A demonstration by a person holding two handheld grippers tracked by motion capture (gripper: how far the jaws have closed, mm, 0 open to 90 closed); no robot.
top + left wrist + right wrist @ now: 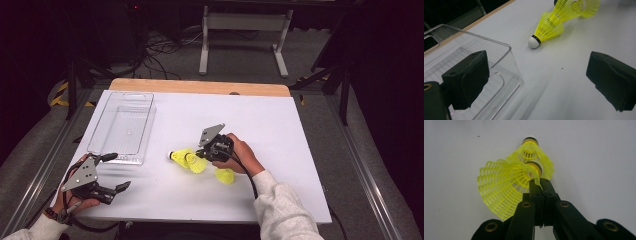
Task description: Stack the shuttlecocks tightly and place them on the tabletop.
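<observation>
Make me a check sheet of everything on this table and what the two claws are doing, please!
Surface: white board on a wooden table, bare apart from the items below.
Job's things: three yellow shuttlecocks. One is pinched by its skirt edge in the right claw; one with a white cork lies just beyond it; the third lies by the right hand.
Container: clear plastic bin at the board's left, nothing seen inside.
Clutter: nothing seen.
Grippers: right claw shut on the shuttlecock; left claw open, beside the bin's near corner, holding nothing.
Cables: one trails from each claw; a tangle lies on the floor behind.
Surroundings: dark room, grey floor, white stand legs.
</observation>
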